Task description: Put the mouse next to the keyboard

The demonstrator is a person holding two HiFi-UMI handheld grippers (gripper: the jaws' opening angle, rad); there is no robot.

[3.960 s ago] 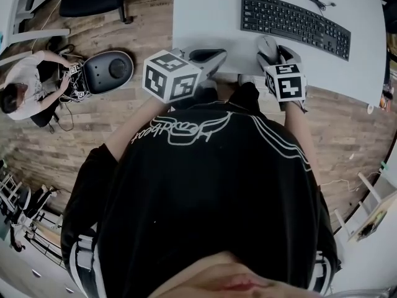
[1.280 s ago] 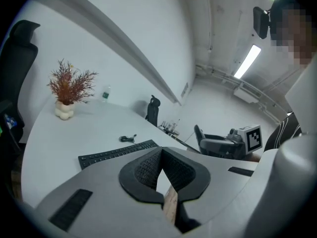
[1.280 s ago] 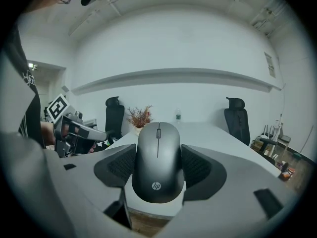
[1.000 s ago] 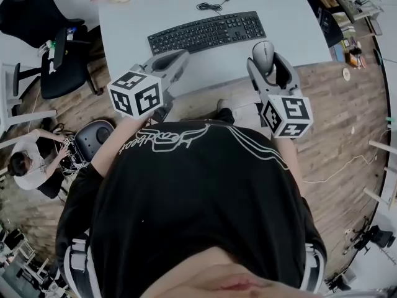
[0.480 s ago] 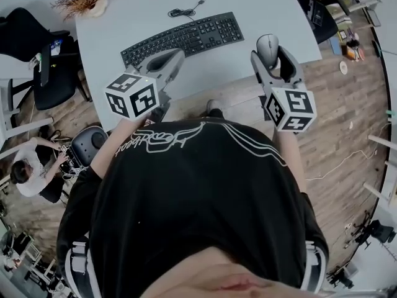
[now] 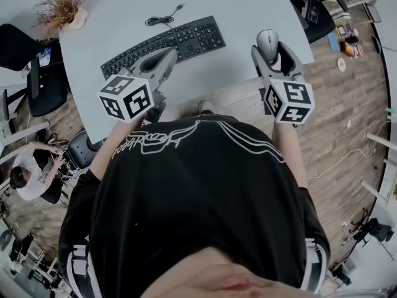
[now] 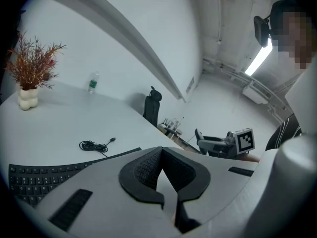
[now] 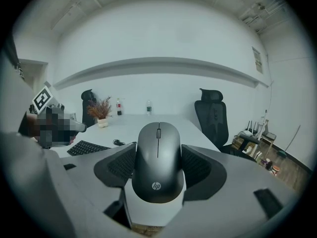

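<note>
Over the last half second the keyboard [image 6: 162,45] has drifted toward the upper left of the head view. The right tool [image 6: 273,53] has kept nearly the same spot in the upper right, so the gap between the two looks a little wider than before.

The right tool is clamped on the mouse [image 6: 268,41]. In the right gripper view the dark pads press on both flanks of the mouse [image 8: 157,162], whose scroll wheel points away from the person. The left tool [image 6: 162,59] has its pads drawn together with nothing between them. It hangs over the desk [image 6: 236,8], just in front of the keyboard's middle.

The coming move turns on one relation. The mouse sits right of centre in the head view, near the desk's front edge, and the keyboard's right end lies to its left and slightly above. The keyboard's long axis slants from lower left to upper right. The mouse's long axis runs almost straight up the frame, so it already looks roughly square to the key rows. My judgement is that a short carry to the left, then a set-down, would finish the job, and the right tool is the one placed to do it.

No view shows whether the mouse's underside touches the desk or hangs above it. The tool's body hides the spot beneath it, and only a sliver of desk edge and wooden floor shows at the bottom of the right gripper view. The keyboard's left end runs behind the left tool's marker cube, and in the left gripper view only part of the keyboard shows, low on the left.
</note>
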